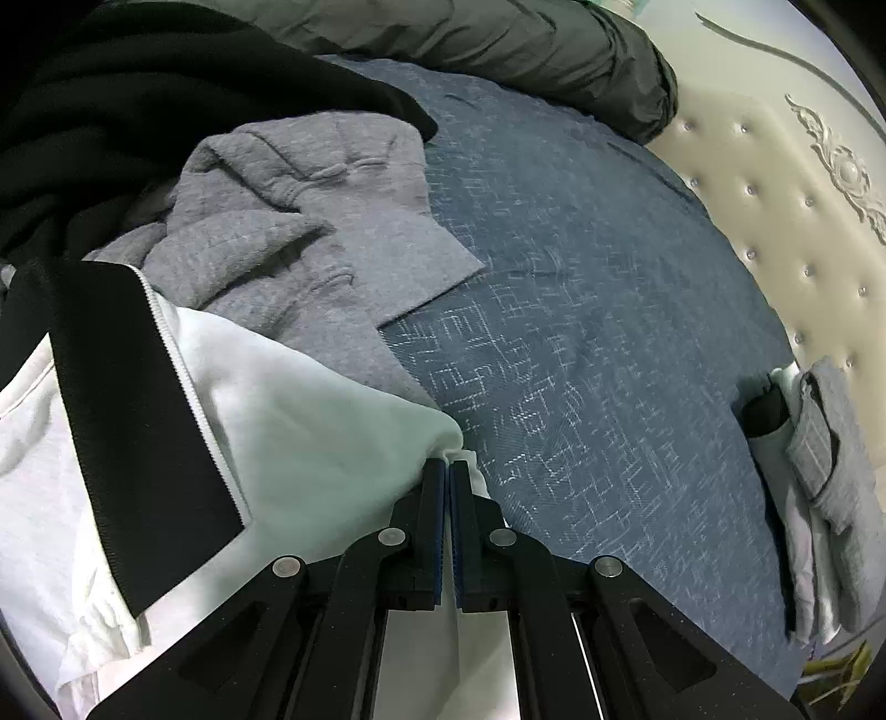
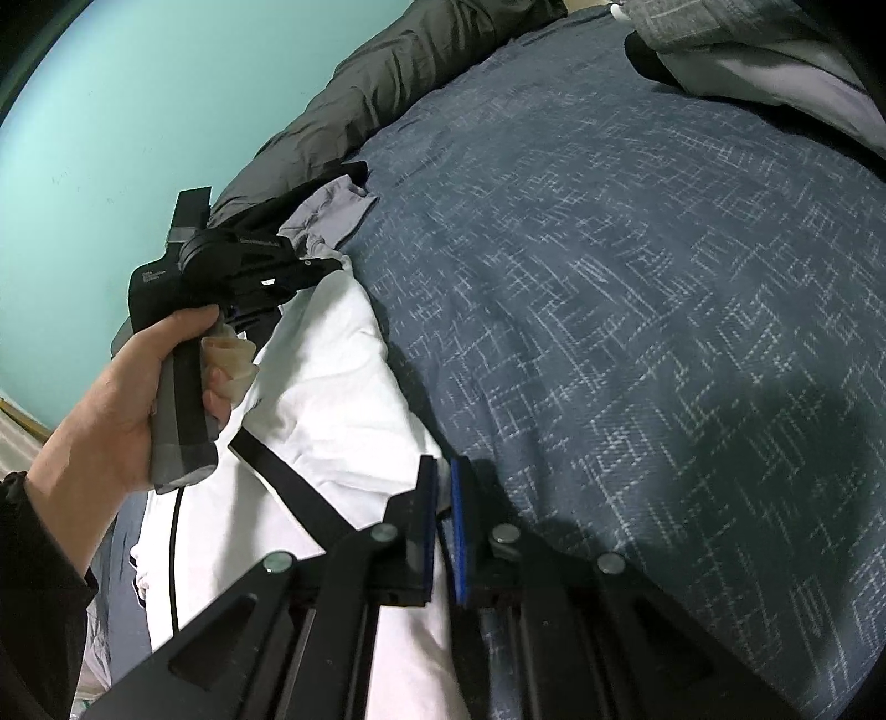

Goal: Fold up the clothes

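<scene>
A white garment (image 1: pixel 310 426) with a black zip band (image 1: pixel 127 421) lies on the blue patterned bedcover (image 1: pixel 581 332). My left gripper (image 1: pixel 447 468) is shut on a corner of its white cloth, which bunches at the pads. In the right wrist view the same white garment (image 2: pixel 332 382) runs along the bed's left side. My right gripper (image 2: pixel 442 471) is shut on its near edge, with cloth pinched between the blue pads. A hand (image 2: pixel 111 399) holds the left gripper (image 2: pixel 332 266) at the garment's far end.
A grey knit garment (image 1: pixel 310 232) and a black one (image 1: pixel 138 111) lie heaped at the left. A dark quilt (image 1: pixel 498 39) lies along the back. A folded stack (image 1: pixel 814 443) rests by the tufted headboard (image 1: pixel 775 210). A teal wall (image 2: pixel 138 111) stands behind.
</scene>
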